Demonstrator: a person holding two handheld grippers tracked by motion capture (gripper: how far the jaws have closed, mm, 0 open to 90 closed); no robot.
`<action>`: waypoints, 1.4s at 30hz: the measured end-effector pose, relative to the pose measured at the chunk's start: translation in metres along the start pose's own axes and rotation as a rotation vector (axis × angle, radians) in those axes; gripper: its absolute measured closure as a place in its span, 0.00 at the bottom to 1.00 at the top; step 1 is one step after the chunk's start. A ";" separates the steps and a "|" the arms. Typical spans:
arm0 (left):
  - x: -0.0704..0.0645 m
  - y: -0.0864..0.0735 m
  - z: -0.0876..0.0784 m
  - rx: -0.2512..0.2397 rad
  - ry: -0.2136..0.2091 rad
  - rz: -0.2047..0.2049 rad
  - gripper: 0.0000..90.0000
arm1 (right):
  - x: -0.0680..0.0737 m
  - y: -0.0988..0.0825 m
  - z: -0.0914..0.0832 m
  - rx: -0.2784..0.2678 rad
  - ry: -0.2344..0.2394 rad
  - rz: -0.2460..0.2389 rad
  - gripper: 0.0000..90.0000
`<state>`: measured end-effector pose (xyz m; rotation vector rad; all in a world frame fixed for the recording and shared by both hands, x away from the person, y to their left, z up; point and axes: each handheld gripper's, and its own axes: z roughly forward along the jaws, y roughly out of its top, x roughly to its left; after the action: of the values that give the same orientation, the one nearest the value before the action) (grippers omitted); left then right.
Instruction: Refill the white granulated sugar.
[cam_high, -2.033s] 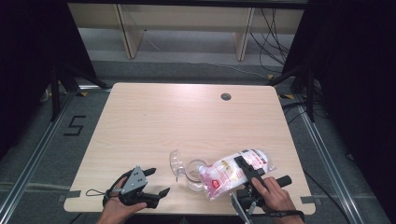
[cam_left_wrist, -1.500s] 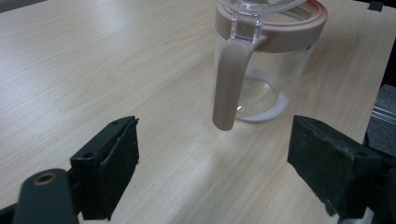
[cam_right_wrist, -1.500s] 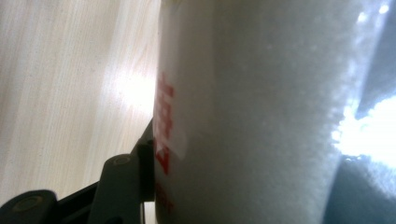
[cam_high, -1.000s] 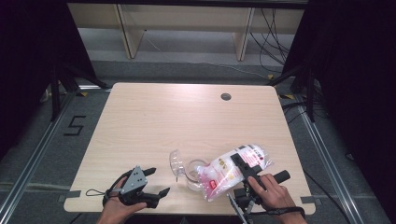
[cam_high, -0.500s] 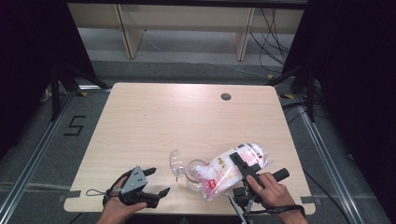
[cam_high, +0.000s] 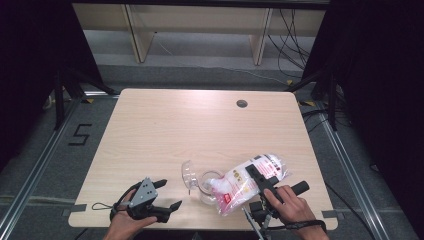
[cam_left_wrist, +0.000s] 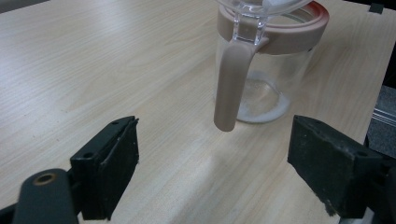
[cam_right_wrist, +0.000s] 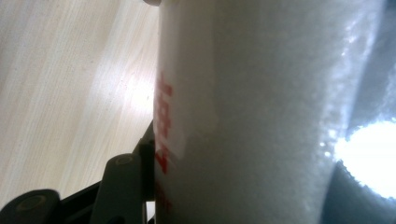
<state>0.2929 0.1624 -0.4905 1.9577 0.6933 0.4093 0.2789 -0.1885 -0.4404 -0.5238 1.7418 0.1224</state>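
The clear plastic bag of white grains with red print lies tilted between the jaws of the right gripper, which clamp it across its middle. Its long axis slants from far right down to near left, the lower end at the mouth of the clear glass jar with a dusty-pink rim and handle. The jar's clear lid stands flipped open. The left gripper rests on the pale wooden table, jaws wide apart and holding nothing, the jar's handle just ahead between them.
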 end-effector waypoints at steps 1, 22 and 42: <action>-0.001 0.000 0.000 0.001 0.002 -0.008 0.18 | 0.000 0.000 0.000 0.001 0.000 0.000 0.55; -0.003 0.000 0.000 -0.006 0.001 -0.032 0.18 | -0.004 -0.003 -0.003 -0.001 -0.008 -0.021 0.55; 0.001 0.001 0.001 -0.002 -0.011 0.001 0.18 | -0.005 -0.004 -0.004 0.008 -0.004 -0.046 0.56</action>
<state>0.2945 0.1621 -0.4905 1.9572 0.6845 0.4001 0.2776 -0.1918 -0.4335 -0.5570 1.7247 0.0832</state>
